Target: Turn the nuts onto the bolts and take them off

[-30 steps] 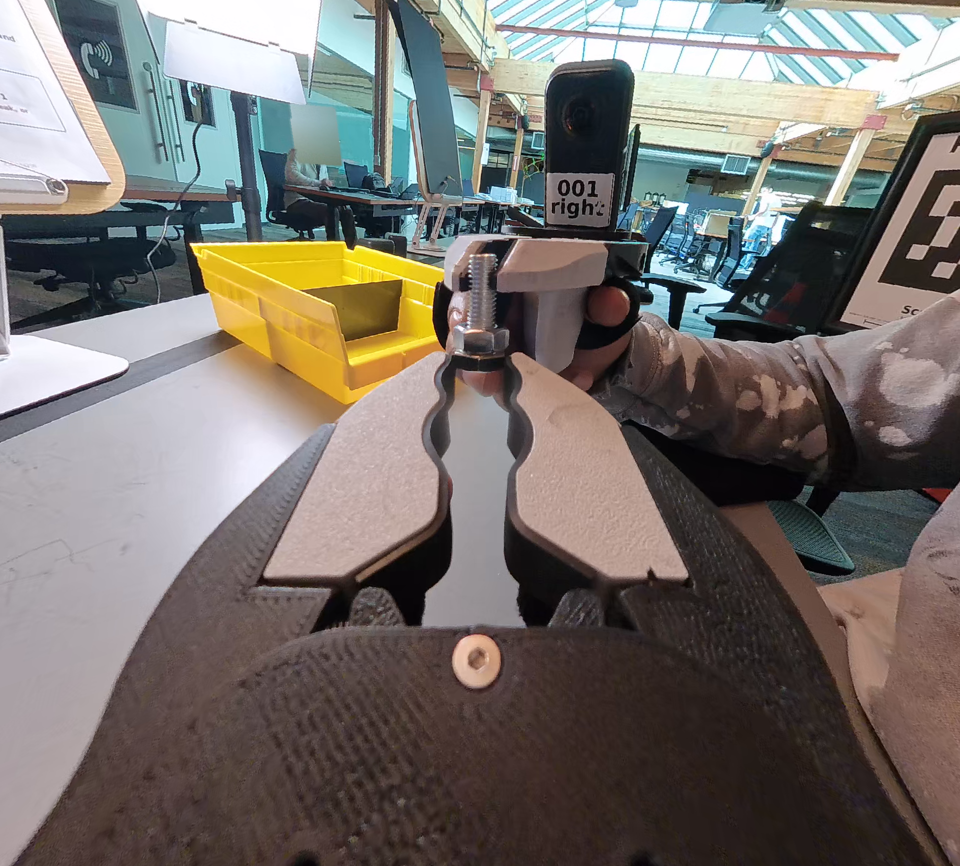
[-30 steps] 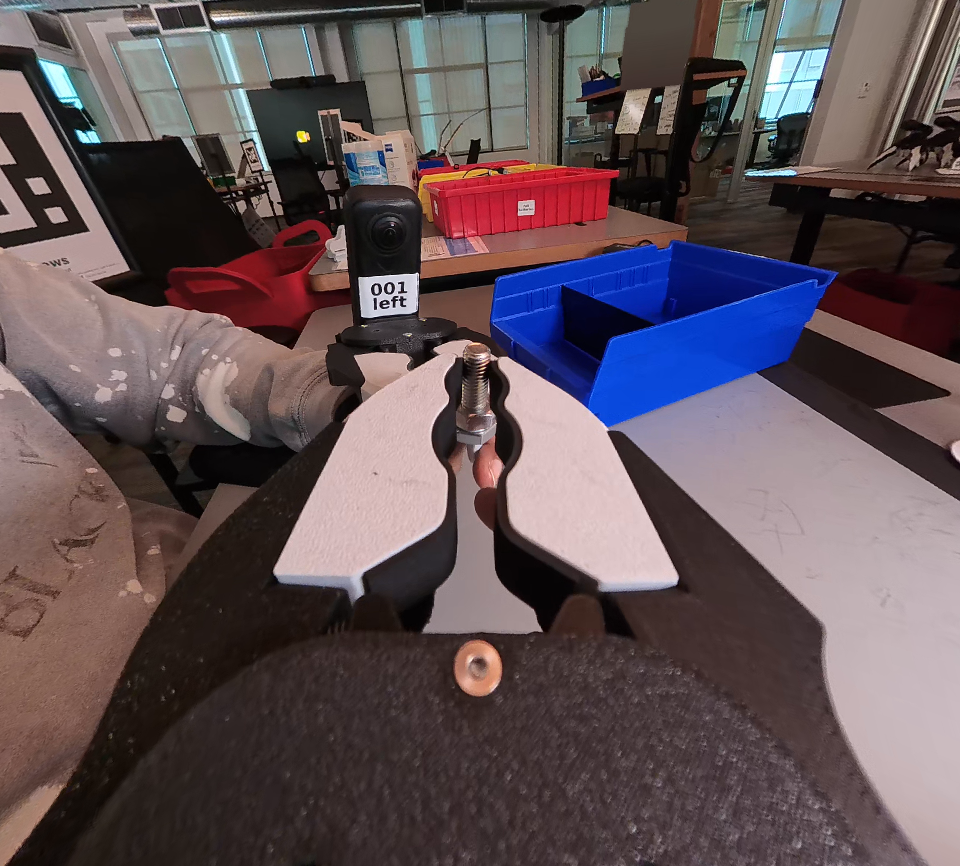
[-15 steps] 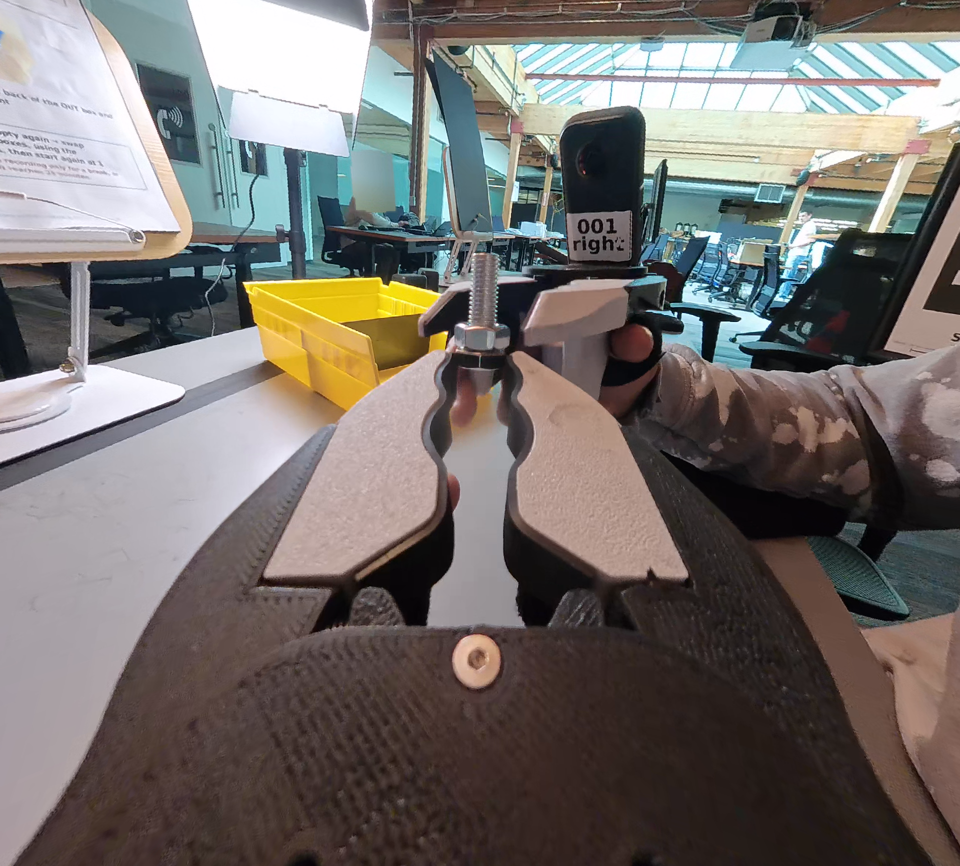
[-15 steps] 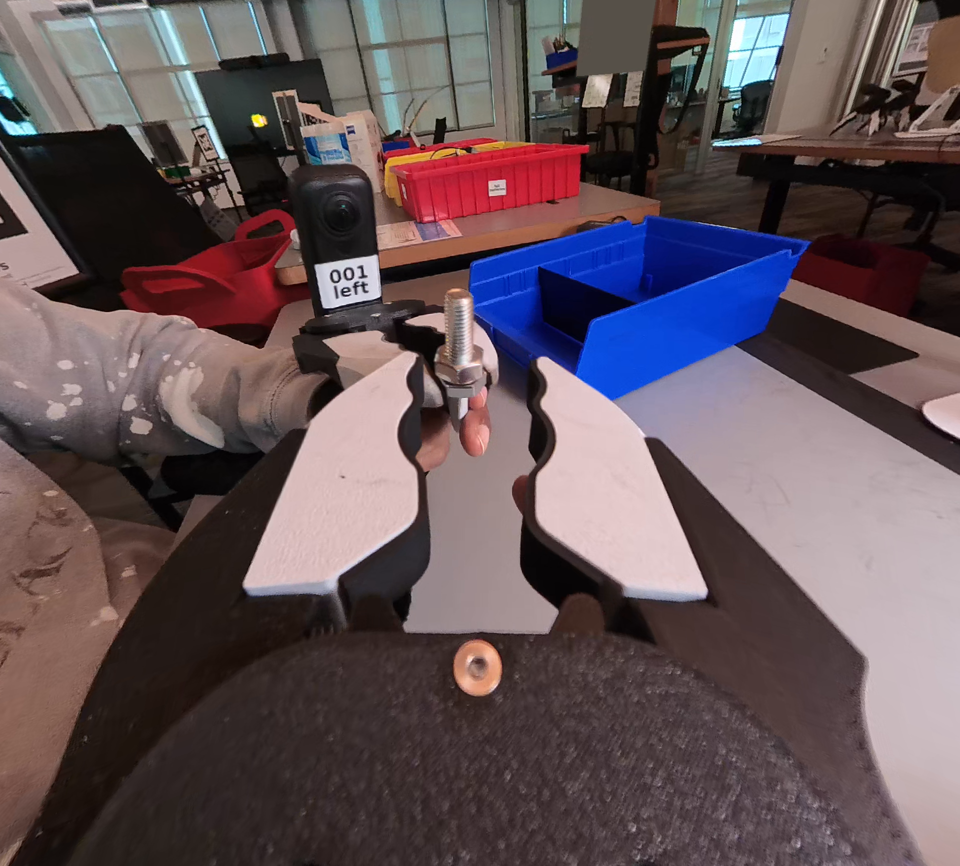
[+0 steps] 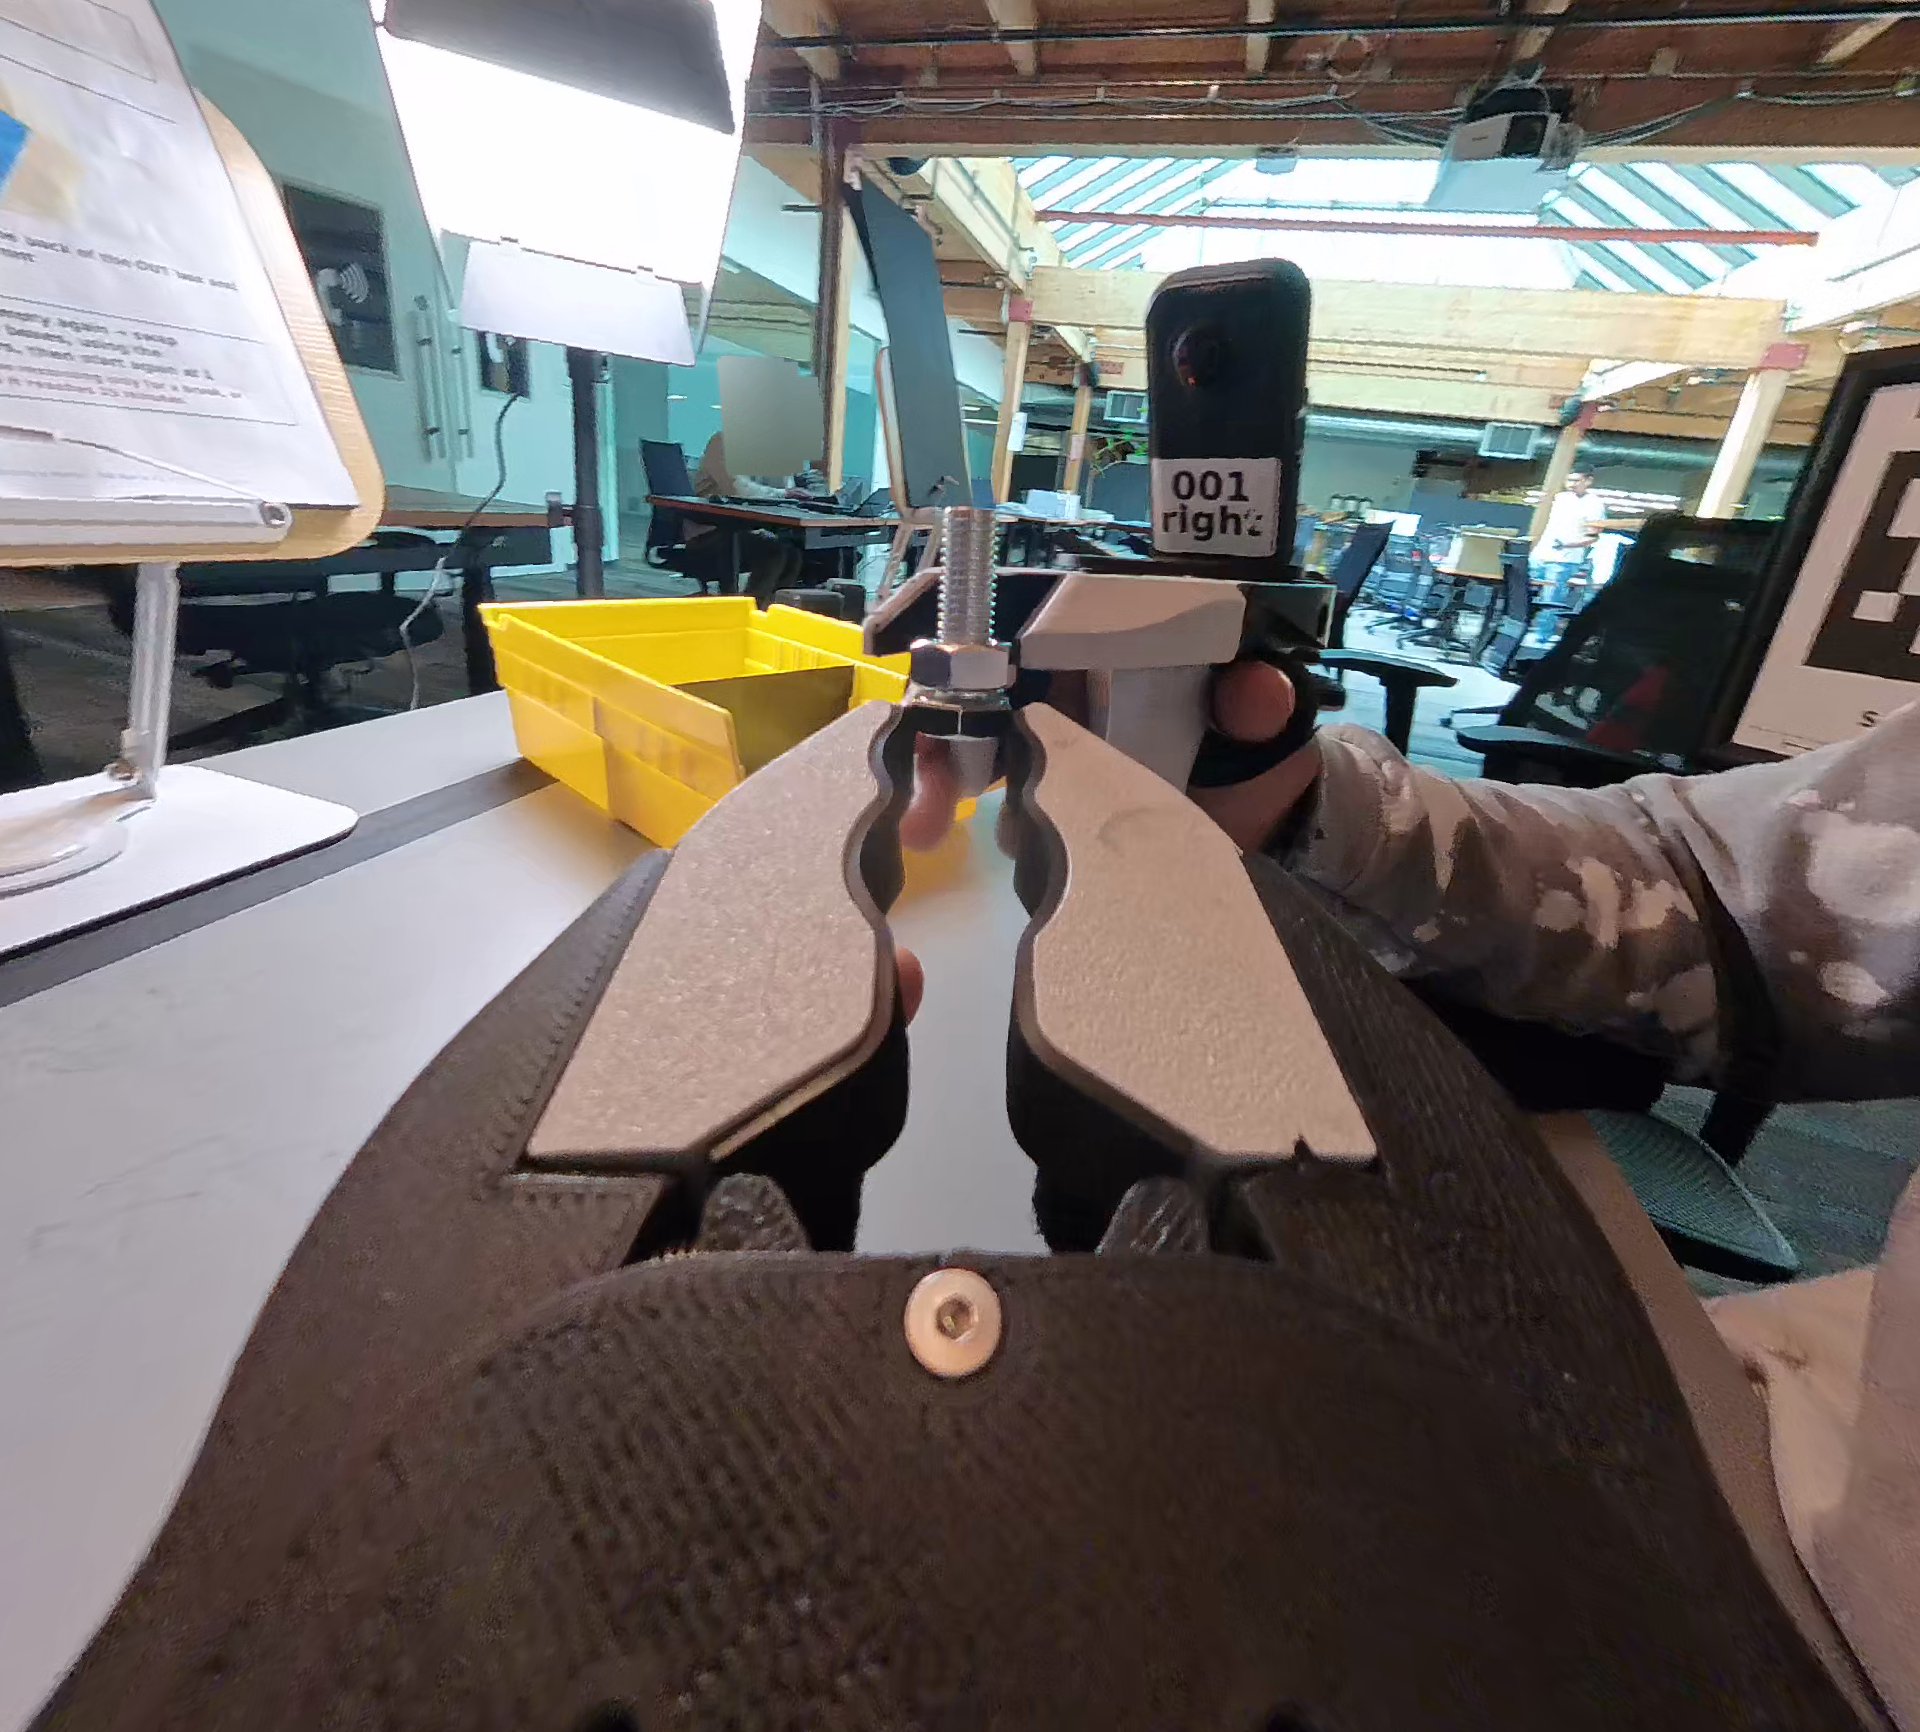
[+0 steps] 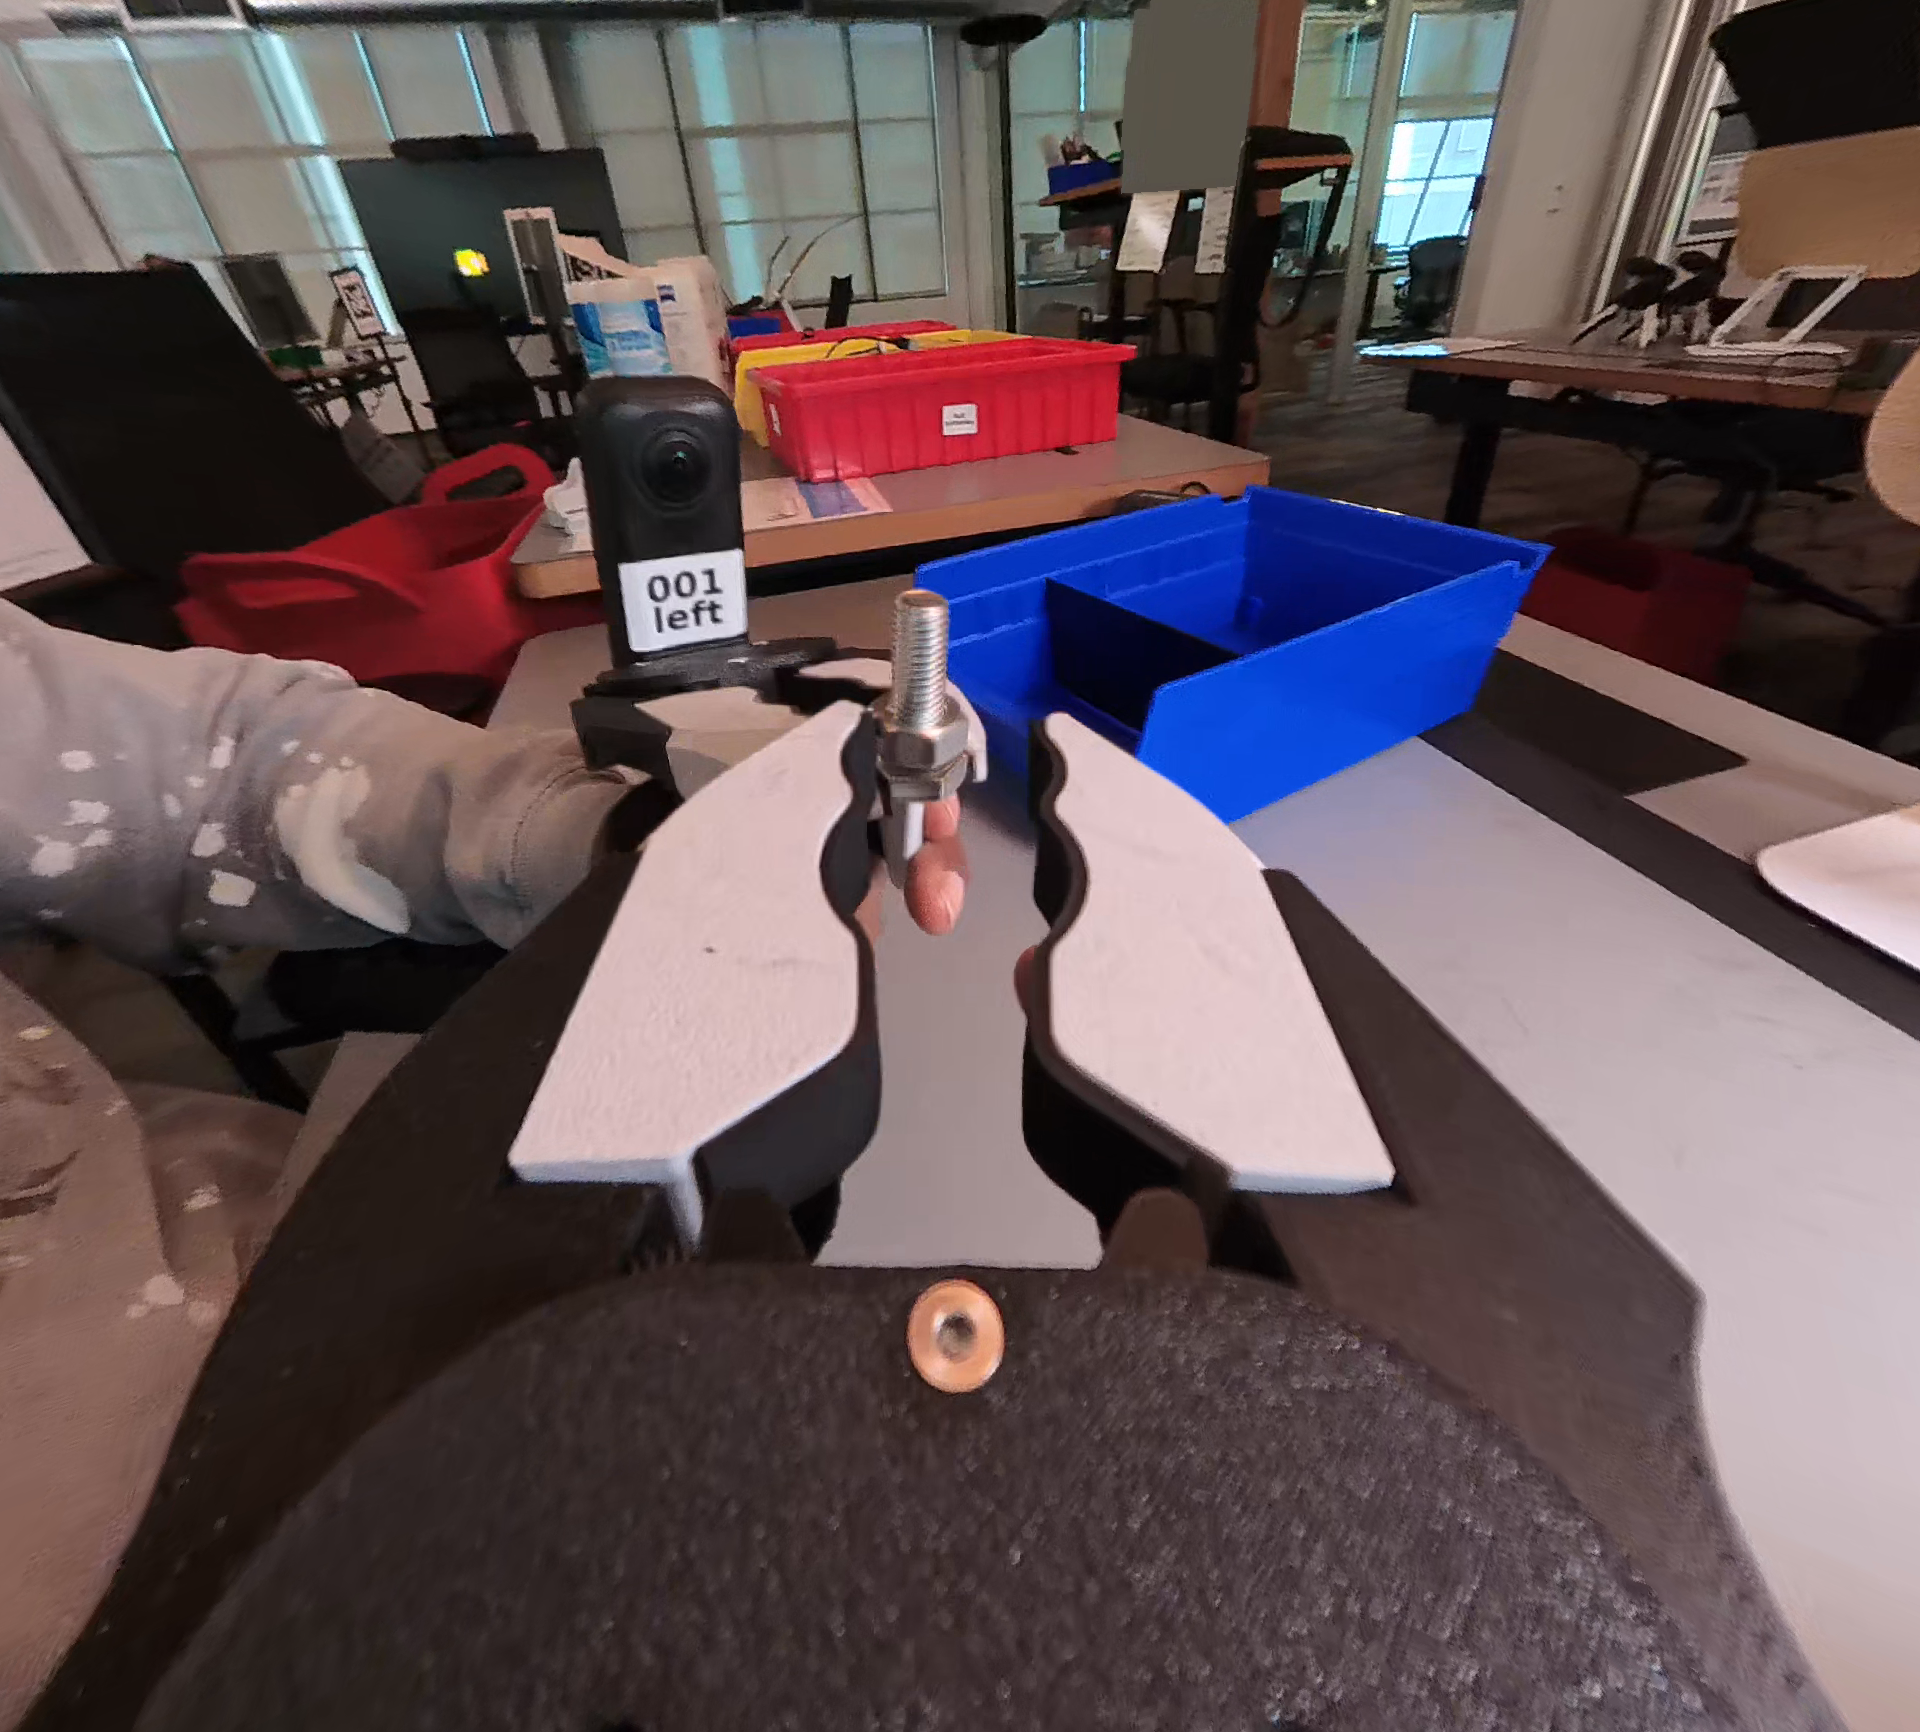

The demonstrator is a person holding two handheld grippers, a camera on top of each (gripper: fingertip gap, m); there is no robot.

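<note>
- Since a second ago the right gripper [image 6: 951, 752] has let go of the bolt: its pale grey fingers [image 6: 1164, 944] were closed round the nut then and now stand apart, holding nothing, the left one just beside the nut and the right one clear of it.
- Between the fingertips of the left gripper [image 5: 958, 737] sits the head end of the silver threaded steel bolt [image 5: 966, 576]; the fingers are nearly closed and clamp it just below the nut, as they did before.
- That bolt stands upright, thread end up, above the table and in front of both cameras.
- On it is a silver hexagonal steel nut [image 5: 958, 666], low on the thread, just above the left fingertips.
- Bare fingertips of the person show under the bolt in both views.
- Beyond the left gripper lies a yellow plastic storage bin [image 5: 634, 695] with a dark divider, resting on the grey table [image 5: 208, 1038].
- Beyond the right gripper lies a blue plastic storage bin [image 6: 1351, 654] with a dark blue divider, on the same table.
- Paint-speckled grey sleeves [image 5: 1621, 903] reach in from the near side.
</note>
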